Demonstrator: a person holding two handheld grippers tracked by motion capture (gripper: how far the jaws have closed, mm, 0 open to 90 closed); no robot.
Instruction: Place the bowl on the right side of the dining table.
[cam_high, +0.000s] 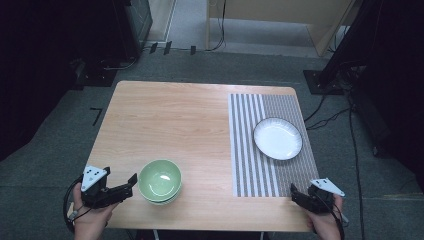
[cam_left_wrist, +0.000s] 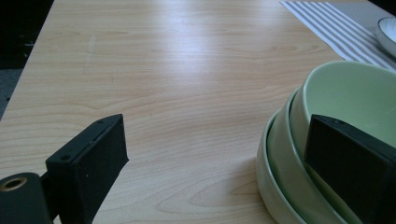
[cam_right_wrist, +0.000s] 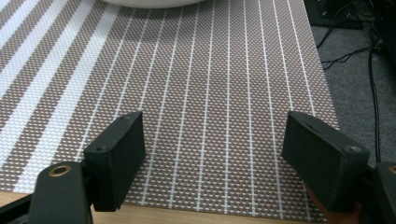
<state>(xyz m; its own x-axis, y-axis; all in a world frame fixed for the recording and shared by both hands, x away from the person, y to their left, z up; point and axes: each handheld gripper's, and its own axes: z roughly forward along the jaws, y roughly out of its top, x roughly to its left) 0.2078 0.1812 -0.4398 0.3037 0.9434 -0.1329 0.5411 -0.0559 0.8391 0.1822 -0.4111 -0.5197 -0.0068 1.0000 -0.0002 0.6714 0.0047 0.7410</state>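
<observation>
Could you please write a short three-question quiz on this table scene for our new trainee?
1. True or false: the green bowls form a nested stack.
2. What does the white plate rest on?
A. bare wood
B. striped placemat
C. the bowls
3. Which gripper is nearest the bowls, and are its jaws open?

Key
1. True; the left gripper view shows several rims.
2. B
3. The left gripper; open, one jaw over the bowl rim, nothing gripped.

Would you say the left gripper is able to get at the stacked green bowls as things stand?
Probably yes: the left gripper is open right beside the green bowls, one jaw already over the rim, nothing between them.
</observation>
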